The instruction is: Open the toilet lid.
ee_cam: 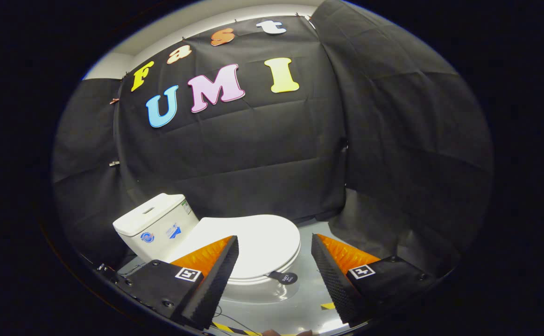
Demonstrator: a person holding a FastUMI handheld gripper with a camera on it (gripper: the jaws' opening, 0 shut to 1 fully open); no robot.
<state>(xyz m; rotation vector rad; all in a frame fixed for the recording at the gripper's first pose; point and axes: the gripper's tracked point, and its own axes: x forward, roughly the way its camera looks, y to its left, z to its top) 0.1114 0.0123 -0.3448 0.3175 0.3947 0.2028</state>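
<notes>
Toilet lid: white, closed flat on the bowl, in the lower middle of the frame; it lies just beyond the tongs' tips and shows partly through the gap between them.
Lid tab: a small dark round tab sticking out from the front edge of the lid, low in the gap between the fingers, nearer the right one.
Bowl: glossy white, seen under the lid's front rim.
Cistern: white box tank behind the lid, toward the lower left of the frame, with a flush button on top and two small stickers on its front face.
Tongs: fingers spread wide apart, nothing held between them; the left finger's tip overlaps the lid's left part in the view, the right finger stands clear of the lid to its right.
Markers: a square black-and-white tag sits on each finger's base.
Floor: pale grey and shiny, with a yellow-and-black striped tape at the bottom of the frame.
Booth wall: black cloth all around behind the toilet.
</notes>
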